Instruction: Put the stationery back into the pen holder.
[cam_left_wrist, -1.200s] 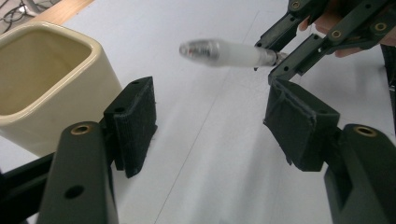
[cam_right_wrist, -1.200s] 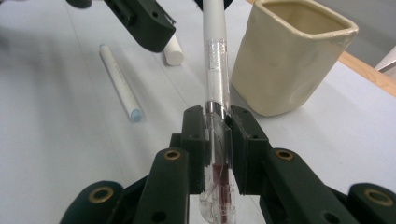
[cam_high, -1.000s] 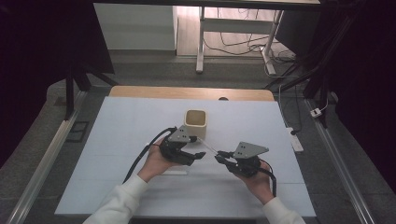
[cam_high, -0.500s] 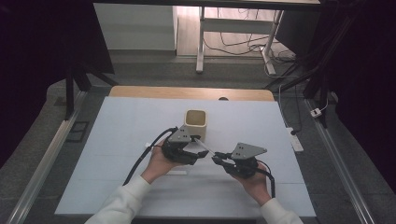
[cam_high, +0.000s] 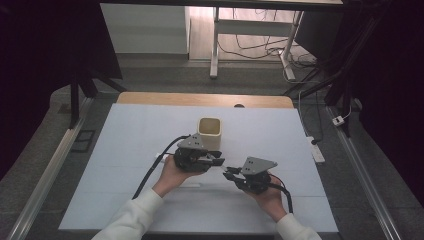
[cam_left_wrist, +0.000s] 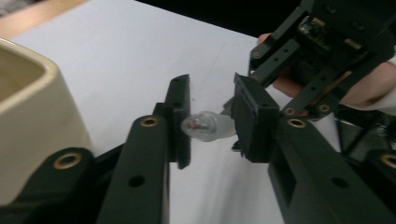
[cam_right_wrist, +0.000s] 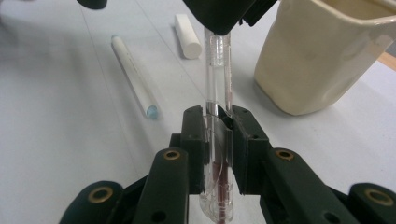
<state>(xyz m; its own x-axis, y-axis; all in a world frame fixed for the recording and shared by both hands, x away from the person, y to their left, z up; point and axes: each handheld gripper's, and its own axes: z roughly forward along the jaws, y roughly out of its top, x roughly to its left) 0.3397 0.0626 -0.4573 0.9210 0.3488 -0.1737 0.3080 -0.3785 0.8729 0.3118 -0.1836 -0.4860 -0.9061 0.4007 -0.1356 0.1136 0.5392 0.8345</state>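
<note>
A clear pen (cam_right_wrist: 218, 140) with a red ink core hangs between the two claws above the pale worktop (cam_high: 125, 150), just in front of a cream square cup (cam_high: 209, 131). The right claw (cam_right_wrist: 218, 135) is clamped tight on the pen's barrel, its pads pressing both sides so the pen stays level and steady. The left claw (cam_left_wrist: 211, 122) has just been closing; the pen's rounded clear end (cam_left_wrist: 205, 126) sits between its pads, touching both, which reads as a second grip taken to pull a cap or pass the pen across. Holding it from both ends keeps it off the worktop and aligned. Beyond it lie a white pen with a blue tip (cam_right_wrist: 133, 77) and a short white stick (cam_right_wrist: 187, 36), both flat on the worktop, apart from the cup.
</note>
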